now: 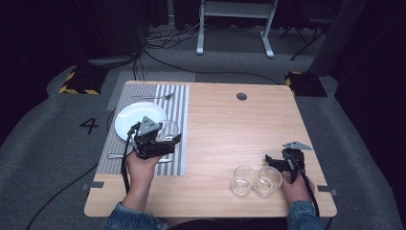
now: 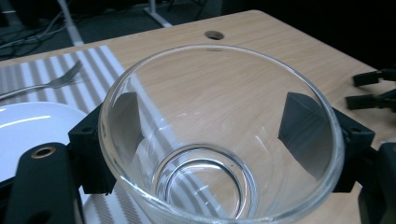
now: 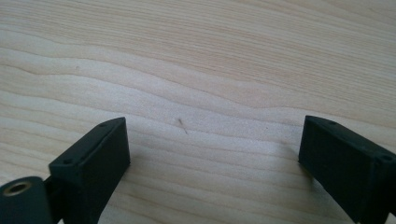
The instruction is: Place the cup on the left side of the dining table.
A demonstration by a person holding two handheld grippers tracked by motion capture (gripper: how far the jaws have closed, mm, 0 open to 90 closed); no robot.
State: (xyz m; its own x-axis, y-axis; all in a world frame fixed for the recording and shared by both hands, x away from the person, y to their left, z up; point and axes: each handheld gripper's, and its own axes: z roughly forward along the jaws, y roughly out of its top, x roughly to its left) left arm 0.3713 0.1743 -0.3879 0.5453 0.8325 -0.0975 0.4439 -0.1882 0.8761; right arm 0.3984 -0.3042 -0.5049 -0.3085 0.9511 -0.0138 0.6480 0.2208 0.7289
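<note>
My left gripper (image 1: 166,139) is shut on a clear drinking glass (image 1: 169,128) just above the right edge of the striped placemat (image 1: 178,103). In the left gripper view the glass (image 2: 219,135) sits between the two jaws, mouth towards the camera, with a pad (image 2: 304,133) pressed against each side. My right gripper (image 1: 272,162) stands open near the table's right front, just above two more clear glasses (image 1: 242,180) (image 1: 268,179) that stand side by side. In the right gripper view the jaws are spread wide over bare wood (image 3: 201,84), with nothing between them.
A white plate (image 1: 135,116) lies on the placemat beside the held glass. A fork (image 1: 153,97) rests behind the plate and a knife (image 1: 115,155) lies at the mat's front. A round cable hole (image 1: 242,96) sits at the table's back.
</note>
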